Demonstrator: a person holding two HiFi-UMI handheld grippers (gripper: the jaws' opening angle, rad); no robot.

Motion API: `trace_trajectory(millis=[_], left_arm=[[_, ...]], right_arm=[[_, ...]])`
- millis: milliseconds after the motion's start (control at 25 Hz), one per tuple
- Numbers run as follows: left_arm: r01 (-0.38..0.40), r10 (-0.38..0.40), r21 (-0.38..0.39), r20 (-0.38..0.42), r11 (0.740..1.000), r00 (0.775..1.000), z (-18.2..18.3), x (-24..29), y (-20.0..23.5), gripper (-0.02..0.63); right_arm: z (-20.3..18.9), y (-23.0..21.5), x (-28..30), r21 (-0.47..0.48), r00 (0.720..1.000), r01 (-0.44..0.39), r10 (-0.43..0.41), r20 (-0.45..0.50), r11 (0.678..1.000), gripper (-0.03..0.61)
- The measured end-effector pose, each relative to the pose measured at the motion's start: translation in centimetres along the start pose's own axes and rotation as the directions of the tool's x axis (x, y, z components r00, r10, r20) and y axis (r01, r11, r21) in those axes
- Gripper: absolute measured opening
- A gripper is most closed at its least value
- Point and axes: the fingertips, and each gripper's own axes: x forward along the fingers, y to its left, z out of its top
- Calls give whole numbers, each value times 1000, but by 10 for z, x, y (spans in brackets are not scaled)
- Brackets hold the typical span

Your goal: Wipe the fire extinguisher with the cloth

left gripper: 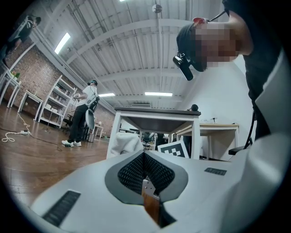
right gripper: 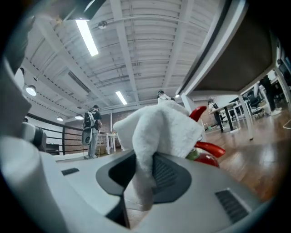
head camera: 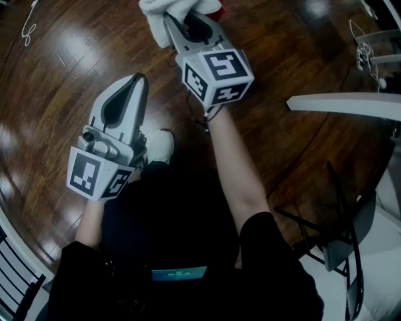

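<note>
My right gripper (head camera: 175, 19) is shut on a white cloth (head camera: 164, 14) at the top of the head view, and the cloth bulges out of the jaws in the right gripper view (right gripper: 157, 132). Just behind the cloth shows the red fire extinguisher (right gripper: 209, 152), with its red handle and lever; only a red sliver (head camera: 216, 9) of it appears in the head view. My left gripper (head camera: 131, 81) hangs lower left above the floor, its jaws shut with nothing between them (left gripper: 145, 175). The cloth (left gripper: 123, 142) and the right gripper's marker cube (left gripper: 175, 149) lie ahead of it.
Dark wooden floor (head camera: 62, 69) lies below. A white table edge (head camera: 344, 103) juts in at the right, and a black chair (head camera: 341, 244) stands at lower right. A white cable (head camera: 28, 25) lies at top left. A person (left gripper: 84, 113) stands far off by shelving.
</note>
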Motion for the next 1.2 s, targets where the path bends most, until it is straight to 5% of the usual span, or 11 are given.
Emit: trace_trajectory(millis=[240,640,1200], left_arm=[[3,-3,-5,-2,1000,1000,-1,3,4,0],[1,-1,-5,-8,1000,1000,-3,3,9,0],[-4,4,5,-13,1000,1000,-3,0,7,0]], right_arm=[[-46,-14,18,90,998,10,-4,-69,996,118],[-131,-14,37,104,971,2,23,-238,995,118],[-261,-43,21,100,855,49,10,-518,994,117]])
